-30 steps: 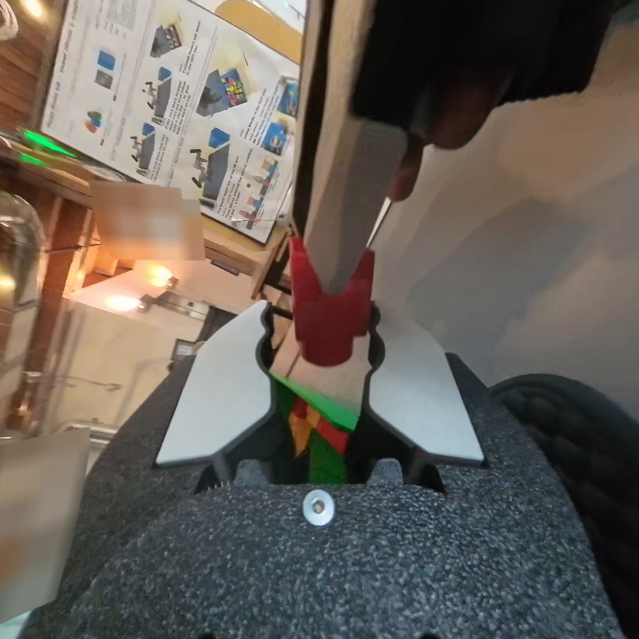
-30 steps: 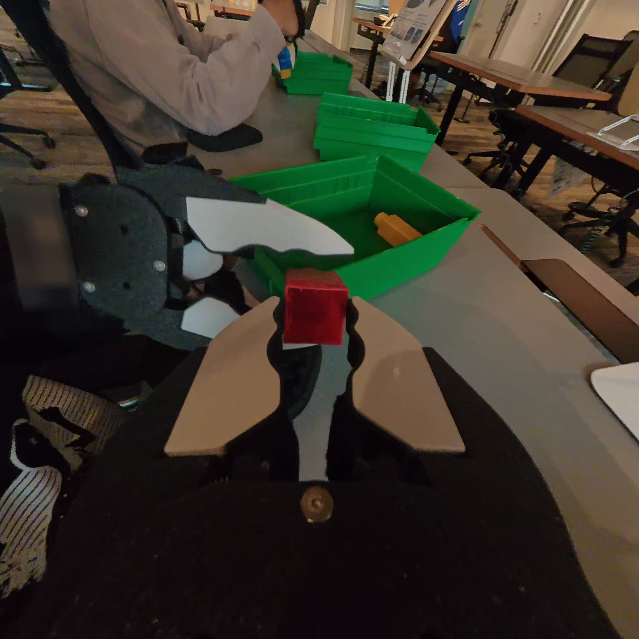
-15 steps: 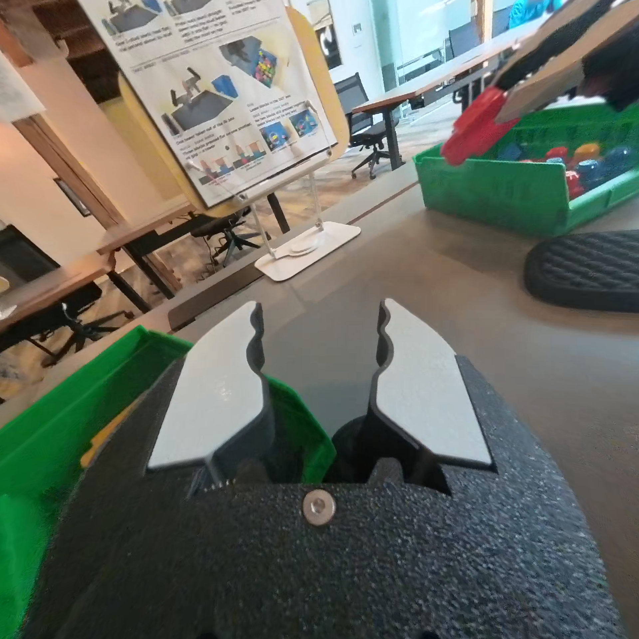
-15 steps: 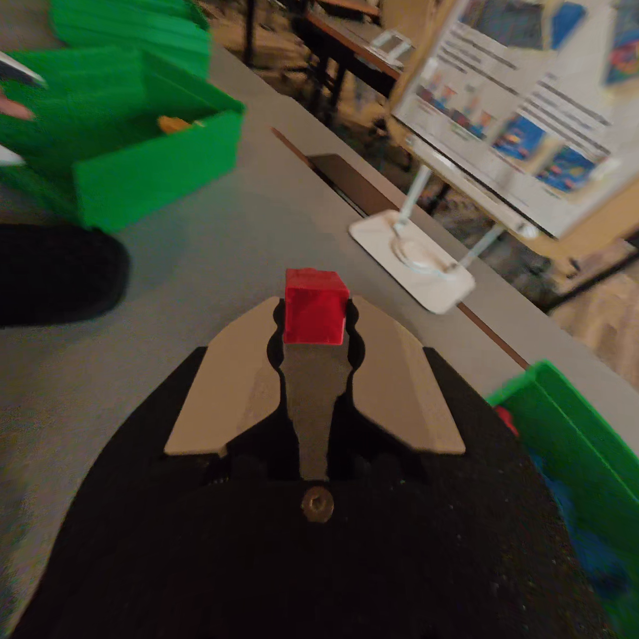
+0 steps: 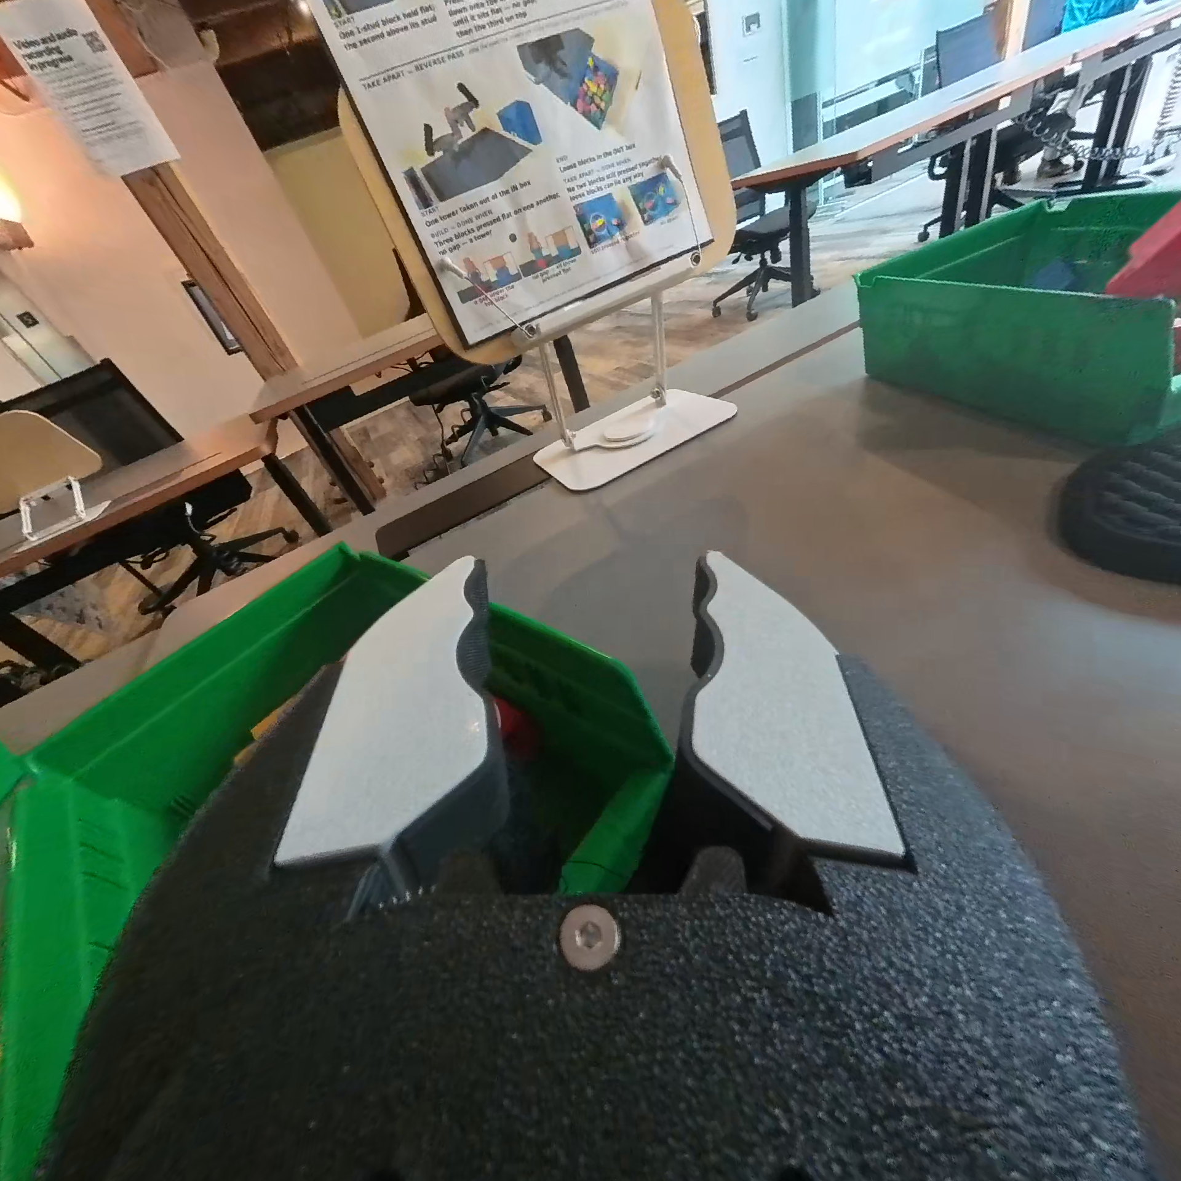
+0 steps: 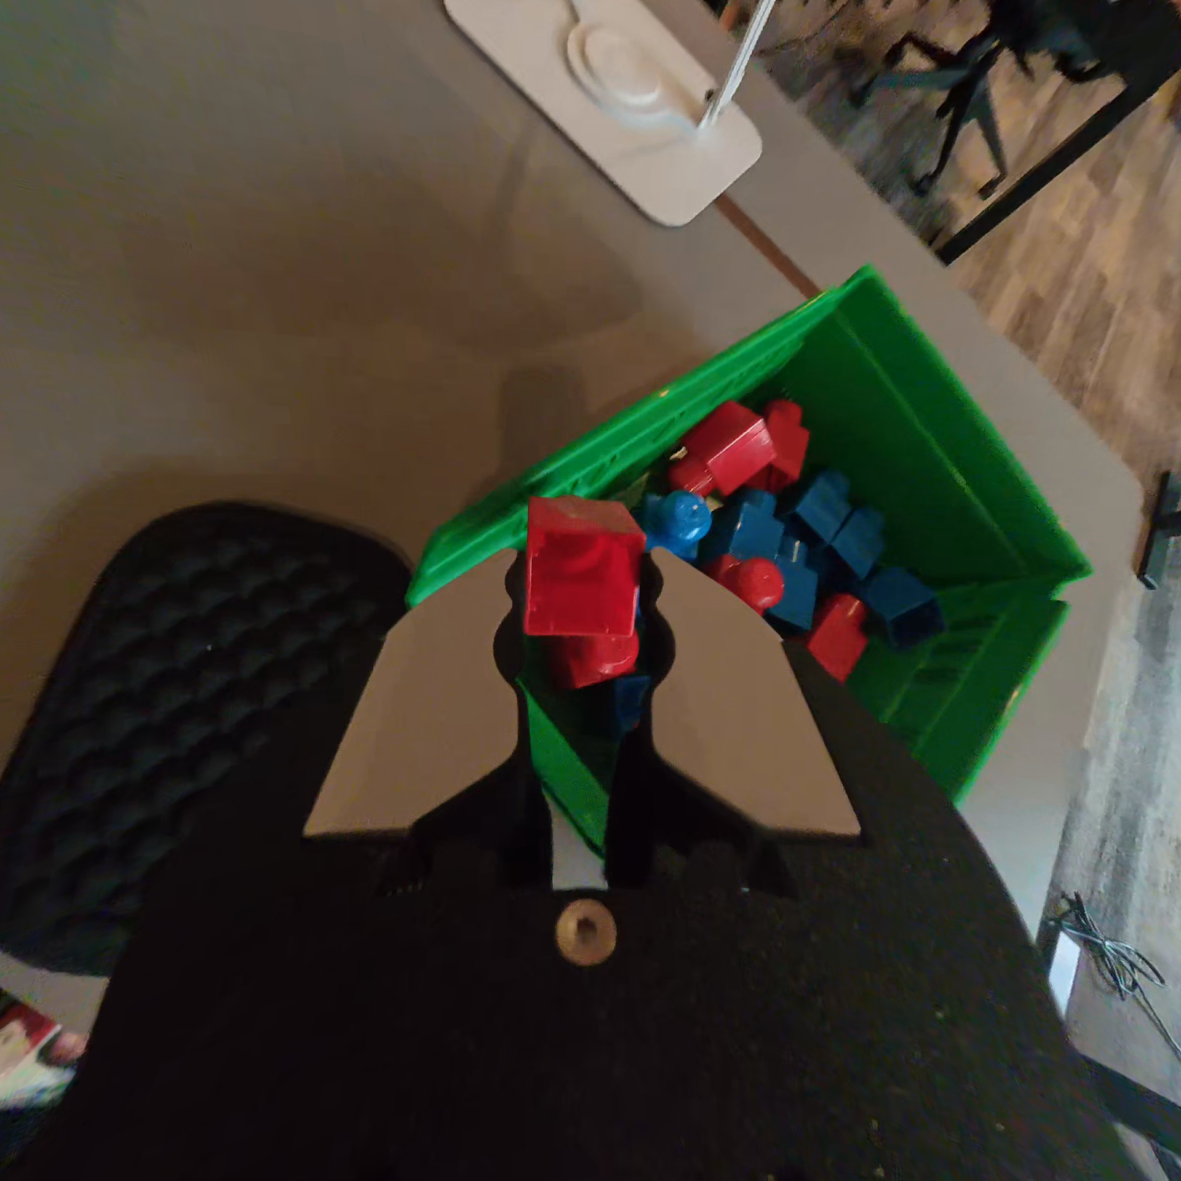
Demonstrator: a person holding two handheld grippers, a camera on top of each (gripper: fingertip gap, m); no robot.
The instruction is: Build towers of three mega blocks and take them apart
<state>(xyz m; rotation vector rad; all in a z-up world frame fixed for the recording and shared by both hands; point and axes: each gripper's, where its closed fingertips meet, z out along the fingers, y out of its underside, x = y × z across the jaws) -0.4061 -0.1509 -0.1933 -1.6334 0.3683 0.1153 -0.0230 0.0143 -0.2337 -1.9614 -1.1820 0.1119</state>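
My right gripper (image 6: 585,562) is shut on a red block (image 6: 581,575) and points down over a green bin (image 6: 926,415) that holds several loose red blocks (image 6: 735,447) and blue blocks (image 6: 748,530). The held block hangs above the bin's near corner. My left gripper (image 5: 588,562) is open and empty above the corner of another green bin (image 5: 160,703). A red block (image 5: 514,728) lies in that bin, partly hidden by my left finger. The held red block (image 5: 1150,255) shows at the right edge of the left wrist view, over the far bin (image 5: 1010,358).
A black textured mat (image 6: 211,671) lies on the grey table beside the blocks bin; it also shows in the left wrist view (image 5: 1125,517). An instruction sheet (image 5: 530,160) stands on a white base (image 5: 639,441) at the table's far edge. Desks and chairs stand beyond.
My left gripper let go of the red block and swung away over the left bin. My right gripper carried the red block across the table and tipped down over the bin of blocks.
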